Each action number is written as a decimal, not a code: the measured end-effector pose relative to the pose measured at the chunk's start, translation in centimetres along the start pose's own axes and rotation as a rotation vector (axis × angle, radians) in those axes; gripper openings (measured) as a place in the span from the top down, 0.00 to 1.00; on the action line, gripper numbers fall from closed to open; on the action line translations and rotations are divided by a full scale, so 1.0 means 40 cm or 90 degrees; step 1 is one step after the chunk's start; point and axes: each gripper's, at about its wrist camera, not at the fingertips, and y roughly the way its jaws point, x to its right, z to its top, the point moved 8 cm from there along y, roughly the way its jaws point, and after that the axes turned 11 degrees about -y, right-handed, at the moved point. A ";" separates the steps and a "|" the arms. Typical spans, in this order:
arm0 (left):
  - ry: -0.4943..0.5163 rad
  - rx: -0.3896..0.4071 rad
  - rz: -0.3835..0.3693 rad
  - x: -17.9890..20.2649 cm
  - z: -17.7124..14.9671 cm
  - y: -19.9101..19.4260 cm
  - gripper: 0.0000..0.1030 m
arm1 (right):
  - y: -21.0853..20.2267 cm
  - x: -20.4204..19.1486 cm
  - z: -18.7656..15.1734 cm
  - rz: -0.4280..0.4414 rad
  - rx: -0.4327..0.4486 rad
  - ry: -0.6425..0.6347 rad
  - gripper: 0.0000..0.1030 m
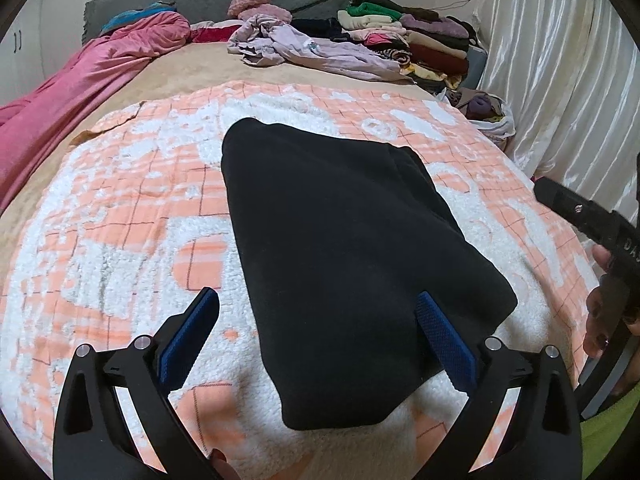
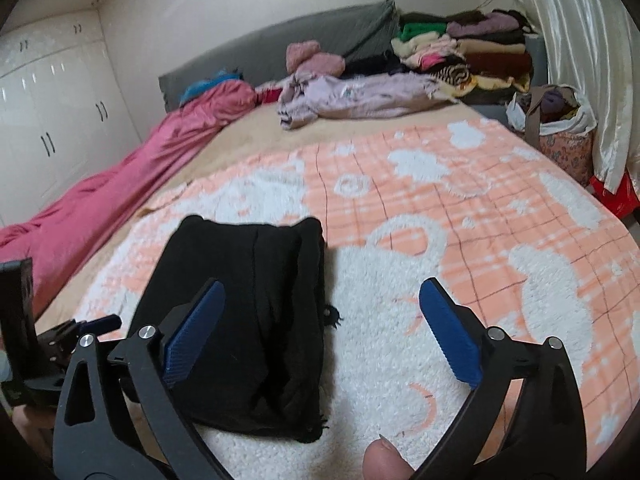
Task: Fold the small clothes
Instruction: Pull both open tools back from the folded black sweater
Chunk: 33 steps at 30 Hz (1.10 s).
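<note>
black garment (image 1: 340, 260) lying folded on orange-white blanket (image 1: 120, 208) | left gripper (image 1: 316, 328) hovering at garment's near end, jaws released | right gripper (image 2: 320, 320) hovering beside garment, jaws released, gripping nothing

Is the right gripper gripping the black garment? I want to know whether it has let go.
No: the right gripper stands open, its pads clear of the black garment.

Soft even indoor light, strong fisheye warp w/ dark corners, right wrist view maybe slightly motion-blurred.
</note>
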 end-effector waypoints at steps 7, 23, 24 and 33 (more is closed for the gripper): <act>0.000 0.023 0.014 -0.006 0.004 -0.029 0.04 | -0.052 -0.023 -0.003 -0.008 0.044 -0.030 0.09; -0.010 0.090 0.035 -0.046 -0.052 -0.156 0.04 | -0.163 -0.045 -0.135 -0.055 0.070 -0.040 0.09; -0.009 0.089 0.035 -0.049 -0.062 -0.161 0.04 | -0.164 -0.045 -0.147 -0.059 0.066 -0.037 0.09; -0.005 0.065 0.045 -0.086 -0.163 -0.185 0.04 | -0.191 -0.074 -0.209 -0.064 0.046 -0.033 0.09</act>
